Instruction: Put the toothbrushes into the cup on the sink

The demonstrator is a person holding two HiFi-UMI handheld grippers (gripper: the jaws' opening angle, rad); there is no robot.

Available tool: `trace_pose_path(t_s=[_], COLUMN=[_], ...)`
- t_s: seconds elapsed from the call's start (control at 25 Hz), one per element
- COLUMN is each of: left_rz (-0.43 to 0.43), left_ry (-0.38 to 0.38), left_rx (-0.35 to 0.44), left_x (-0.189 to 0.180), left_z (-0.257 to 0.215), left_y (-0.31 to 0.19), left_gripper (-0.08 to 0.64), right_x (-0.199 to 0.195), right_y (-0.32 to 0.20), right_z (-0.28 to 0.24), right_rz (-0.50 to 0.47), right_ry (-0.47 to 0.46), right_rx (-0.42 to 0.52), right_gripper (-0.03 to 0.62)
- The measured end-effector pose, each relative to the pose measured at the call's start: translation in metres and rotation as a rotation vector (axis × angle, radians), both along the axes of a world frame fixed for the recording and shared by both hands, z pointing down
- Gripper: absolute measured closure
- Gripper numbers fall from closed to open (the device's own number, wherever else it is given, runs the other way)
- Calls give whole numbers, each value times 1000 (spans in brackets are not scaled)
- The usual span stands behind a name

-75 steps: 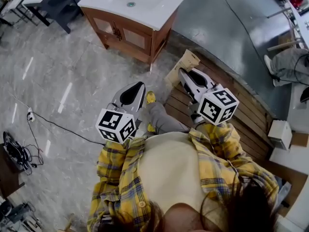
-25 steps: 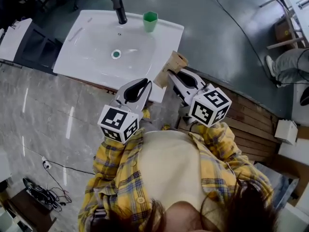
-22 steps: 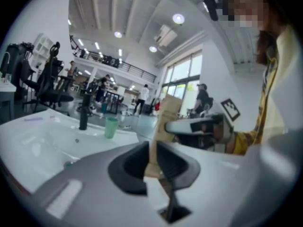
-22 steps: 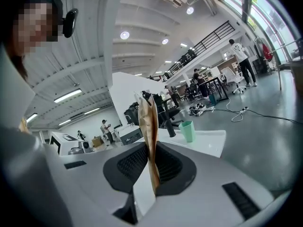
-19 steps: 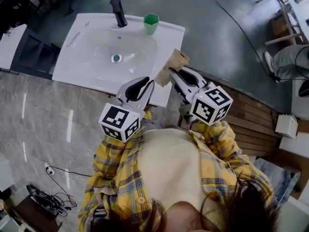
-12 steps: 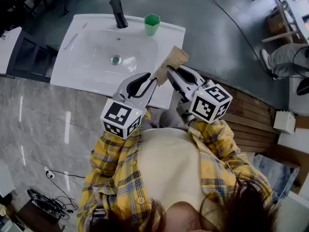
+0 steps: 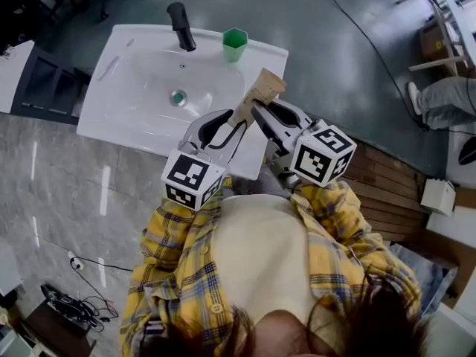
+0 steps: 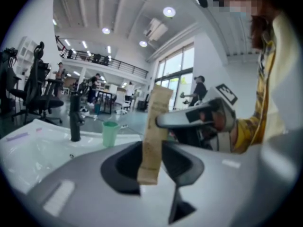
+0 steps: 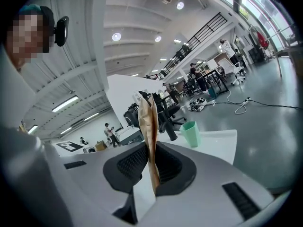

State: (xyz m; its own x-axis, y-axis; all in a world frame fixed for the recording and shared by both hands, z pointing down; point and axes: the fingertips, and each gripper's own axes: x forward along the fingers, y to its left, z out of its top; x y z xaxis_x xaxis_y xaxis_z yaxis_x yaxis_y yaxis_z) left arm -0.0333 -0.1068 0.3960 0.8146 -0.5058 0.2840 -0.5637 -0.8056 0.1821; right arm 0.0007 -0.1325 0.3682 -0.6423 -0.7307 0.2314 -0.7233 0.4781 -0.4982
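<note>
A brown paper package (image 7: 256, 95) sticks up over the near right corner of the white sink (image 7: 134, 117). My right gripper (image 7: 260, 112) is shut on the package (image 9: 149, 126), which stands upright between its pads (image 9: 135, 162). My left gripper (image 7: 227, 125) has come in from the left. Its jaws are opening, and the package's lower end (image 8: 152, 150) hangs between them without the pads pressing on it. The right gripper (image 8: 189, 119) shows just behind the package in the left gripper view. A green cup (image 7: 234, 43) stands on the sink's far rim beside the black faucet (image 7: 181, 24).
A pale thin item (image 7: 108, 67) lies on the sink's left rim, and the drain (image 7: 178, 97) sits mid-basin. A wooden platform (image 7: 387, 184) and a white box (image 7: 435, 195) are at the right. A seated person's legs (image 7: 446, 99) are at the far right. Cables (image 7: 74, 303) lie on the floor.
The view has come up to the sink. My left gripper has moved right and forward to the package's lower end and its jaws have widened. The right gripper keeps its grip.
</note>
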Motion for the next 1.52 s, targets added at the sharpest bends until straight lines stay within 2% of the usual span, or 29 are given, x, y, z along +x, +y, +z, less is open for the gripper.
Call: trace_pose_path(t_s=[0.2,0.6,0.8,1.16,1.52], left_rz=[-37,-94,-120,-93,-69], left_ry=[-37,-40,-43,-40,-57], left_rx=[21,37,40,15,17], left_x=[10,16,14,22,26], left_z=[3,0,0,3,6], left_y=[-16,-41,-53,-56,-57], left_gripper=[429,419,389,395,449], right_x=[6,3,-1,3,7], right_y=[-16,-40,-46,-50,-54], right_z=[-1,1,3,6,10], right_rz=[-46,-151,-190,-222,-220], right_ry=[-7,-35,-55,-69,-95], right_rx=[-10,-38,-52,-68,-88], right_gripper=[545,545,545,545,543])
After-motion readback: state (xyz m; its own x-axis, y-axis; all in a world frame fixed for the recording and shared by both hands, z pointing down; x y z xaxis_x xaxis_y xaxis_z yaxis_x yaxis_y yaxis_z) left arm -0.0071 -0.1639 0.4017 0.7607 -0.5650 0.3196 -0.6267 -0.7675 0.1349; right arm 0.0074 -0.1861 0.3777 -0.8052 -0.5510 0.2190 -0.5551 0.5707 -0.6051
